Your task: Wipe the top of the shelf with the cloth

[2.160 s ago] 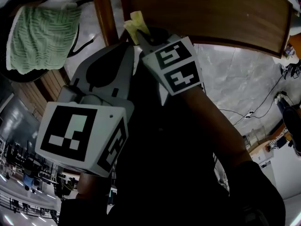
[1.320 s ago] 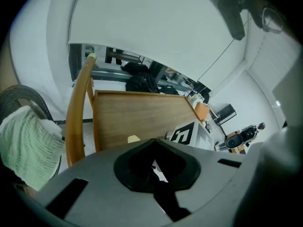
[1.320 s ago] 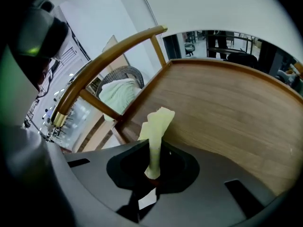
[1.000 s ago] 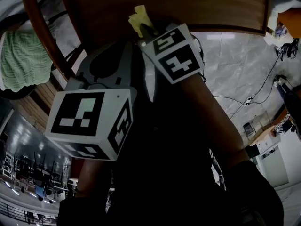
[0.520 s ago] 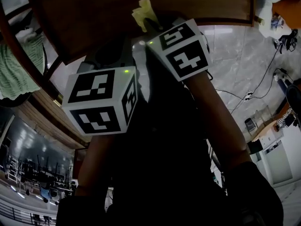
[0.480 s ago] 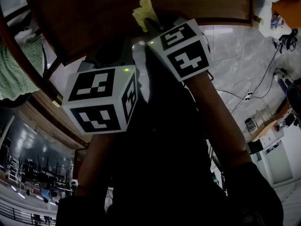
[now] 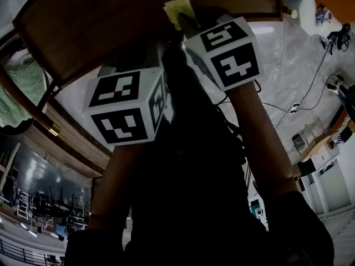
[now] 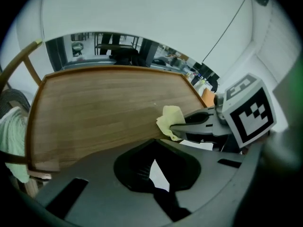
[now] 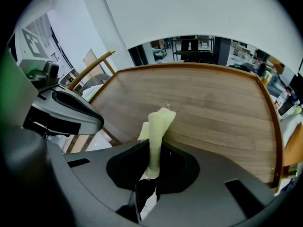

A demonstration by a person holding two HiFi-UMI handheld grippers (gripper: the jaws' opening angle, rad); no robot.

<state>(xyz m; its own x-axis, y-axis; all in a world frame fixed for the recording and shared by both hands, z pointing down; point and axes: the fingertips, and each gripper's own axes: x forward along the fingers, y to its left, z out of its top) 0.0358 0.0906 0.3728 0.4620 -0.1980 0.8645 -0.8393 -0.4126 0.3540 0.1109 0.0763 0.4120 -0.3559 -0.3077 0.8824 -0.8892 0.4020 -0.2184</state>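
I'm in what looks like an office or lab hall: a polished grey marble floor (image 7: 288, 65) with black cables (image 7: 308, 87) trailing across, and dark desks and chairs (image 8: 113, 44) behind a glass wall.

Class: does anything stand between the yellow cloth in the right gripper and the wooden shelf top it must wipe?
Nothing visible does. The right gripper pinches the cloth at the bare shelf top's near edge; the left gripper sits off to the side.

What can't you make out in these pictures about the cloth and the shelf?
- Right gripper view: the lower end of the cloth sits behind the body of the right gripper.
- Head view: marker cubes hide whether the cloth touches the shelf top.
- Green towel: cut off by the head view's left edge.
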